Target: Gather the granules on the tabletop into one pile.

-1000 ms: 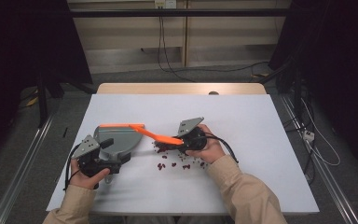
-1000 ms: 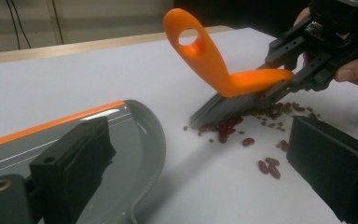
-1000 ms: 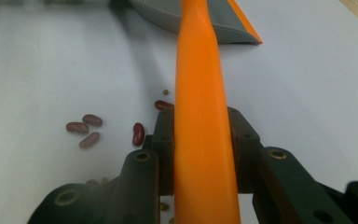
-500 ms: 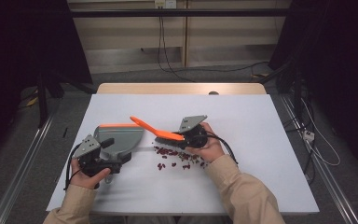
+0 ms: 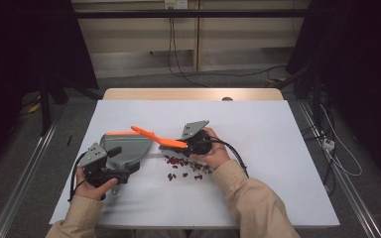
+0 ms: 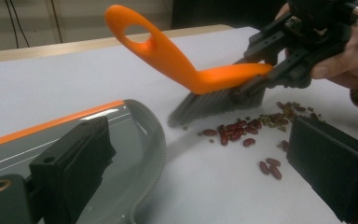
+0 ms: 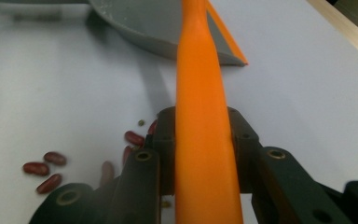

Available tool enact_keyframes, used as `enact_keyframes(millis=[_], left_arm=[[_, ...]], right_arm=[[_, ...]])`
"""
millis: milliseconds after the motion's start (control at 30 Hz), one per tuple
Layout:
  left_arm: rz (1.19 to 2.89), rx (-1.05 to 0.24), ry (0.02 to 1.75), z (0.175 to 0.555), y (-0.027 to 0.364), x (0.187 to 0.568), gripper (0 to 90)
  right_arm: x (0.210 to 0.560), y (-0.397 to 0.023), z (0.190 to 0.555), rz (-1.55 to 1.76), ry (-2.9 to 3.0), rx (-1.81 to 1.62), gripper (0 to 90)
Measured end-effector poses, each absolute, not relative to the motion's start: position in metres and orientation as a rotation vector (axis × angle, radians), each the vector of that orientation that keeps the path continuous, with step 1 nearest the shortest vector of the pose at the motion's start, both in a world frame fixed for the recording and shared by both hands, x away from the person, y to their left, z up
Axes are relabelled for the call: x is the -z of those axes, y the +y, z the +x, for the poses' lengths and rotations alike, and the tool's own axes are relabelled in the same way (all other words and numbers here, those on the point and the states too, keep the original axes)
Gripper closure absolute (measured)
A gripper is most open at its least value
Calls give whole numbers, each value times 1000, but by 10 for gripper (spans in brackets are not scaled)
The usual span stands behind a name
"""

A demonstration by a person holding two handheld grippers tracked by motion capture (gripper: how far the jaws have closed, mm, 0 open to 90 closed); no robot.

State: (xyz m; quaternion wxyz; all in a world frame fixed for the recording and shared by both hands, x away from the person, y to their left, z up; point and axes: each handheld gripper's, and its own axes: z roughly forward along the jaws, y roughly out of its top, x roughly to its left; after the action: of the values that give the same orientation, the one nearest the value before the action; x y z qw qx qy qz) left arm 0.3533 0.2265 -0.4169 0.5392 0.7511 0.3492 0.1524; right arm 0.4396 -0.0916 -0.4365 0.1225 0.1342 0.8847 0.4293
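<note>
White table (image 5: 278, 148) with grey dustpan (image 5: 129, 148) and scattered beans (image 5: 183, 166).

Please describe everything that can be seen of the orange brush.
The orange brush looks like smooth plastic. Its flat handle bends upward and ends in an open loop, and dark grey bristles hang under its head. The right gripper is shut on the head end, one black jaw on each side. The brush is tilted, the loop raised toward the grey dustpan. Its bristle tips rest on the white table beside the red beans.
</note>
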Motion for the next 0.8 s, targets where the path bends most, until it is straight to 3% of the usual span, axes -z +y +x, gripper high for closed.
enact_keyframes(millis=[567, 800], left_arm=[[1781, -368, 825, 351, 227, 416, 65], [1787, -369, 823, 351, 227, 416, 65]], right_arm=[[431, -100, 415, 397, 2539, -1291, 711], [416, -102, 408, 613, 2424, -1360, 711]])
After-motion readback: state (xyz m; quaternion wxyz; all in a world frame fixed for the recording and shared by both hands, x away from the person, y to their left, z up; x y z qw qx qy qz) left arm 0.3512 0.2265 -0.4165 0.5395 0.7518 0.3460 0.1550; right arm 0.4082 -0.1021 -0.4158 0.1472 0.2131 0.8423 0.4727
